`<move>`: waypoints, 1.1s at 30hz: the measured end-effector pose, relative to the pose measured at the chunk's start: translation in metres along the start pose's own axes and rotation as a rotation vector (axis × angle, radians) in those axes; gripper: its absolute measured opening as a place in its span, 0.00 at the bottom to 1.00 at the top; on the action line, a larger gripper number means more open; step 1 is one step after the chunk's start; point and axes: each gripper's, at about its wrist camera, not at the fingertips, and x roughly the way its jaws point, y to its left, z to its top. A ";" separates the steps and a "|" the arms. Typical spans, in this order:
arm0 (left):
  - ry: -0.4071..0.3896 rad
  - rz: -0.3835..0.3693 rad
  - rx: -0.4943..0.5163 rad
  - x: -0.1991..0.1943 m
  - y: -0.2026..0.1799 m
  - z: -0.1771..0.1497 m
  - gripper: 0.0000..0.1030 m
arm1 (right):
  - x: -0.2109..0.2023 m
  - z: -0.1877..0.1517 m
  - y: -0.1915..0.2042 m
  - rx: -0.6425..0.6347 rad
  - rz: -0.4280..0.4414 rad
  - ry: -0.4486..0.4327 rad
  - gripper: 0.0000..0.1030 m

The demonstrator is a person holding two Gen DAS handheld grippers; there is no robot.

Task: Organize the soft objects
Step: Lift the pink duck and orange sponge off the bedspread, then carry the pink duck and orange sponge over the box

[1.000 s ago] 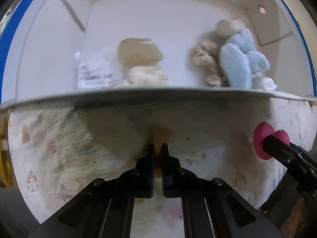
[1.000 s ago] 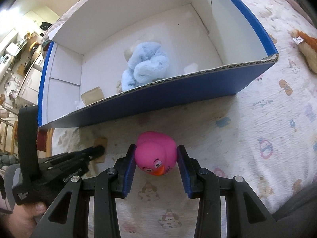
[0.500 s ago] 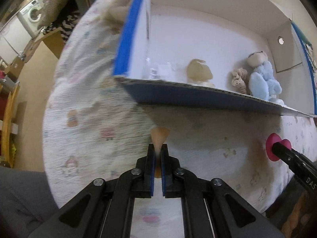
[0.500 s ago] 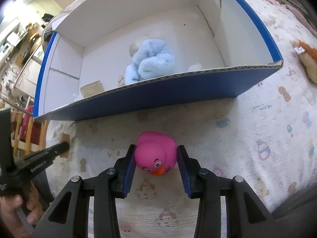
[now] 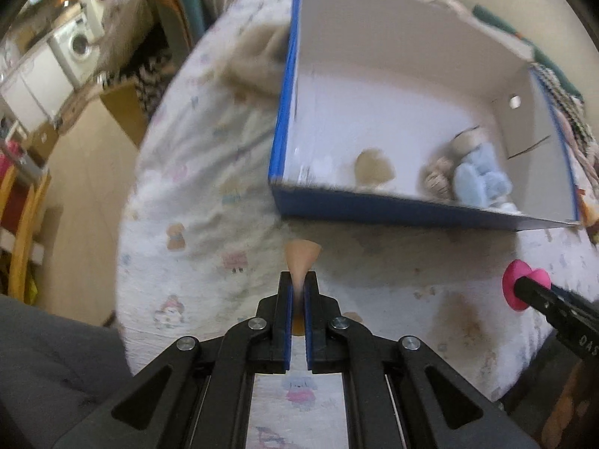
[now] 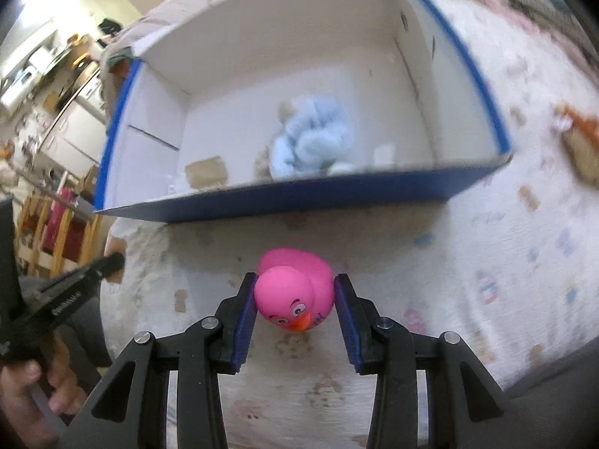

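Note:
My right gripper (image 6: 295, 292) is shut on a pink rubber duck (image 6: 294, 292), held above the patterned bedspread in front of the blue-and-white cardboard box (image 6: 299, 202). My left gripper (image 5: 298, 280) is shut on a thin tan soft piece (image 5: 301, 258), held to the left of the box's near corner (image 5: 275, 187). Inside the box lie a light blue plush bear (image 6: 310, 146), a beige plush piece (image 5: 436, 177), a tan pad (image 5: 374, 166) and a clear plastic wrapper (image 5: 307, 172). The duck also shows at the right of the left wrist view (image 5: 518, 286).
A tan plush toy (image 5: 258, 60) lies on the bed past the box's left side. An orange-and-tan plush (image 6: 578, 142) lies on the bed right of the box. The bed's edge drops to a wooden floor (image 5: 86, 172) on the left, with furniture beyond.
My left gripper has pulled back and swung left, away from the box's front wall, still holding the tan piece. My right gripper has kept its hold on the duck and moved little.

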 end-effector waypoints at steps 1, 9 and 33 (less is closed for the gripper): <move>-0.021 -0.009 0.015 -0.008 -0.002 0.000 0.05 | -0.006 0.002 0.002 -0.016 -0.003 -0.013 0.42; -0.174 -0.052 0.025 -0.060 -0.008 0.036 0.05 | -0.044 0.032 0.009 -0.063 0.014 -0.109 0.42; -0.174 -0.024 0.101 -0.018 -0.063 0.141 0.06 | -0.006 0.129 0.014 -0.056 0.019 -0.114 0.42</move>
